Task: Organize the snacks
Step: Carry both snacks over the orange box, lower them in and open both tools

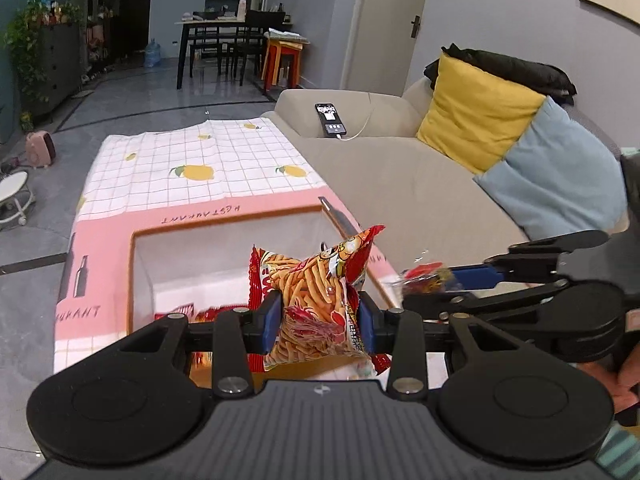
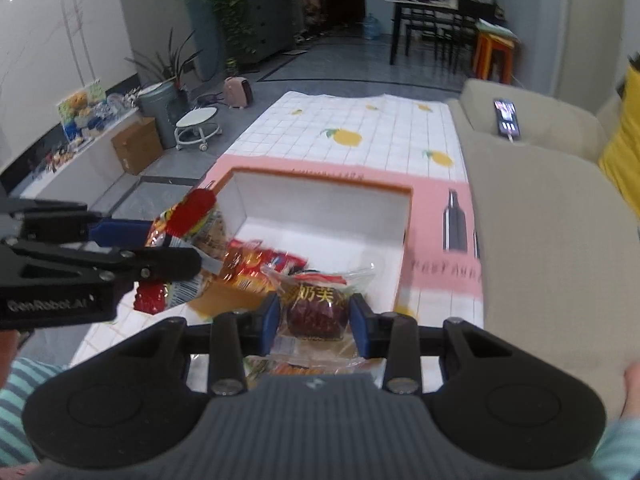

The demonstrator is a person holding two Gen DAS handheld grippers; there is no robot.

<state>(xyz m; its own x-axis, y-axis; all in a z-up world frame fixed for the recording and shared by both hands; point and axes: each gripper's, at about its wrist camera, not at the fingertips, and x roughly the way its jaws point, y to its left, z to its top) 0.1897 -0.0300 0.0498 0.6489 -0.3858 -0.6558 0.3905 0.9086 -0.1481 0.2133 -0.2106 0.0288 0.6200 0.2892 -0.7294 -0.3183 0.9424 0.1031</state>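
Snacks are mid-sort. From the left wrist, the left gripper clamps a red chip bag above the white box, where packets already lie; sofa close alongside. From the right wrist, the right gripper pinches a clear-wrapped dark red snack near the box's front edge, loose packets left to tidy.

Two fisheye views, each from camera mounted on handheld gripper, looking forward and downward along its fingers. Left wrist view: close above white box on pink tablecloth, sofa to right. Right wrist view: same box from other side, close, sofa along right edge. Shared: box, tablecloth, sofa, phone, dining table far behind. Each view catches other gripper at edge.
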